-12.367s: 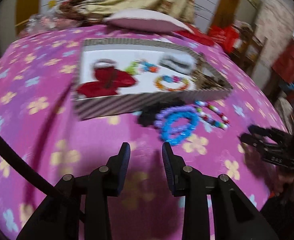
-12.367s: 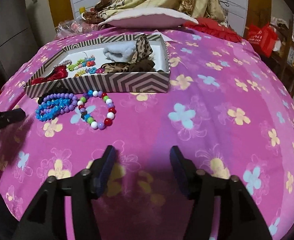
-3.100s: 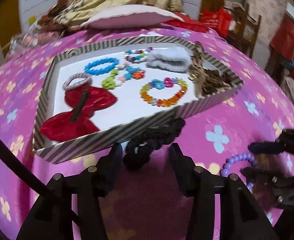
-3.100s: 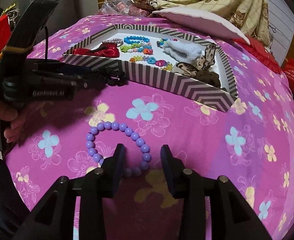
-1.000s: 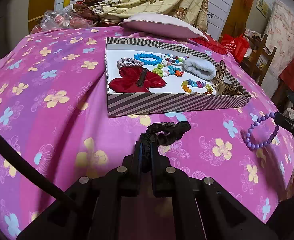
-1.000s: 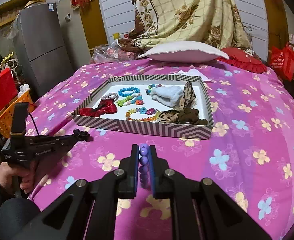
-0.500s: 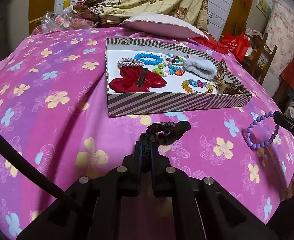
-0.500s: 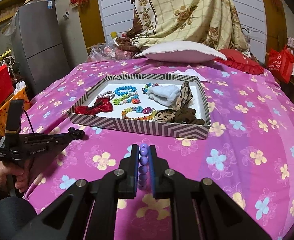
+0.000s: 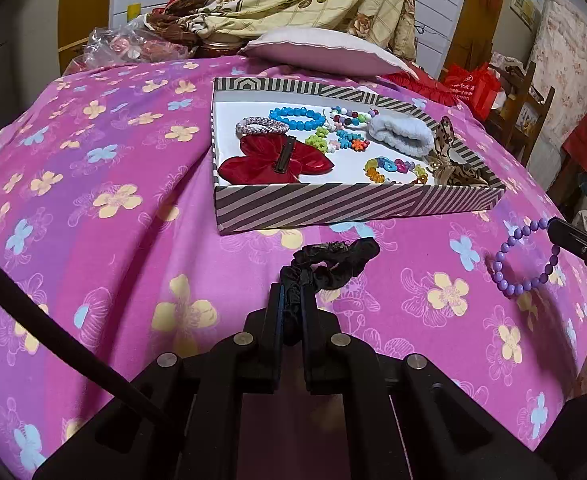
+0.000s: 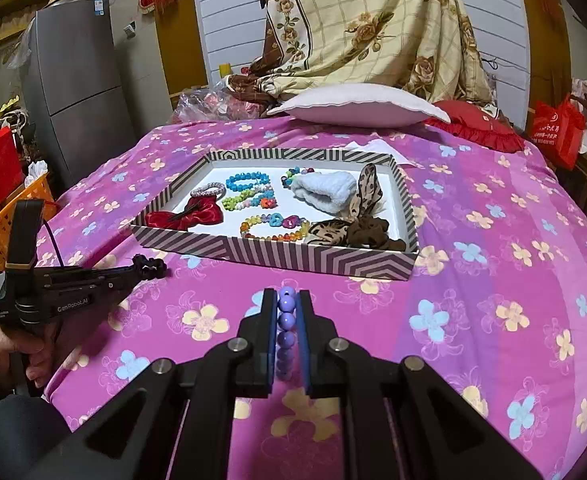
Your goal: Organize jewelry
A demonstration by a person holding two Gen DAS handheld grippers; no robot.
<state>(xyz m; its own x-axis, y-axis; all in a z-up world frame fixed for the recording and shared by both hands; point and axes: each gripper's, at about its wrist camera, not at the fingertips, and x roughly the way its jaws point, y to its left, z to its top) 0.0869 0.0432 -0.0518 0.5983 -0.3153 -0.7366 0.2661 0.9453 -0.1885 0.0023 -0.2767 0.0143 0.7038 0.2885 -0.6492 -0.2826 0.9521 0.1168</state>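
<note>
A striped box [image 9: 357, 198] [image 10: 281, 254] with a white floor sits on the pink flowered bedspread; in it lie a red bow [image 9: 275, 162], bead bracelets [image 9: 297, 114], a white scrunchie [image 9: 401, 132] and leopard-print ties [image 10: 367, 192]. My left gripper [image 9: 291, 294] is shut on a black scrunchie [image 9: 333, 262], held above the spread just in front of the box. My right gripper [image 10: 286, 300] is shut on a purple bead bracelet [image 10: 285, 320], in front of the box's near wall. That bracelet [image 9: 523, 258] hangs from the right gripper at the right edge of the left wrist view.
A white pillow [image 10: 357, 106] and a red cushion [image 10: 473, 126] lie behind the box. A patterned quilt [image 10: 373, 28] hangs at the back. A grey fridge [image 10: 77, 92] and an orange basket [image 10: 5, 216] stand left of the bed. A hand [image 10: 9, 350] holds the left gripper.
Hardly anything has moved in the last second. Both grippers stay shut on the scrunchie and the purple bracelet, lifted off the spread since three seconds ago.
</note>
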